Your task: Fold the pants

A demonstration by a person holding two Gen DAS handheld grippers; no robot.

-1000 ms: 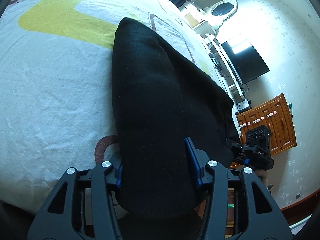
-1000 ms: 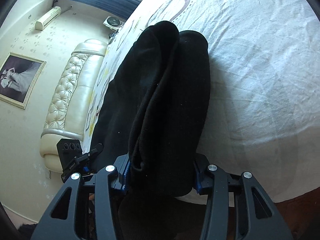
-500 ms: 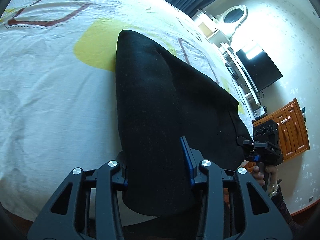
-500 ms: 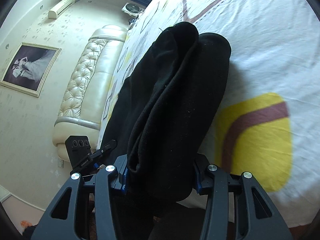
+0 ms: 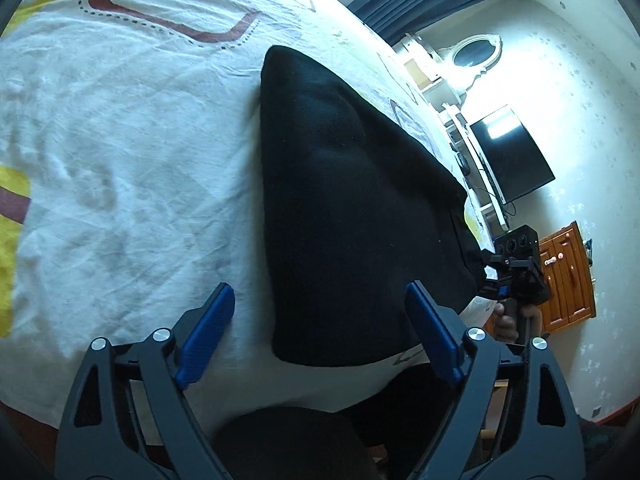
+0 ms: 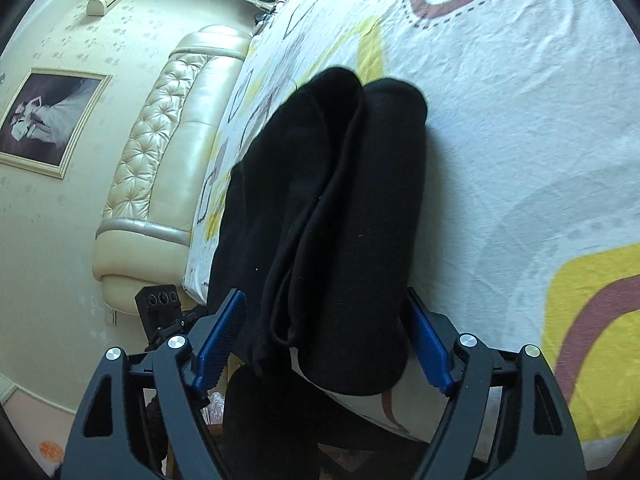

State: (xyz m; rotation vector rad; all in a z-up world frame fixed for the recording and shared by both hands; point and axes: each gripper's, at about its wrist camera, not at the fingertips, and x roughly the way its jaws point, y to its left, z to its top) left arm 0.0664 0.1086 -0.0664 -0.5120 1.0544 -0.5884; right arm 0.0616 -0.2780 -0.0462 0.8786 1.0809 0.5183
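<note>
Basically the main risk now is snagging on the way out. Both grippers' jaws are opening, and the folded pants [image 5: 352, 216] sit between the blue pads in each view, with no pad pressing on the cloth.

In the left wrist view the left gripper [image 5: 320, 336] stands wide: visible gap on the left pad, while the right pad sits close against the pants' edge, contact unclear. In the right wrist view the right gripper [image 6: 326, 340] straddles the near end of the bundle, pads just off the cloth on both sides. If either tool pulls back at an angle, a ribbed pad could catch the fabric and drag a layer open.

Second risk: the near end of the pants lies at the lower edge of the bed [image 5: 120, 160], right at the mattress edge. A nudge toward the bottom of the frame could slide it off.

Third: in the right wrist view the layers at the near end look loose, with an inner flap gaping at lower centre. Soft, thick cloth; my guess is it may spring open once released.

Look of the pants: black, matte, fleecy, folded into a long narrow stack. It runs from lower centre up toward the middle of both frames, far end rounded, lying flat on the patterned white sheet.
</note>
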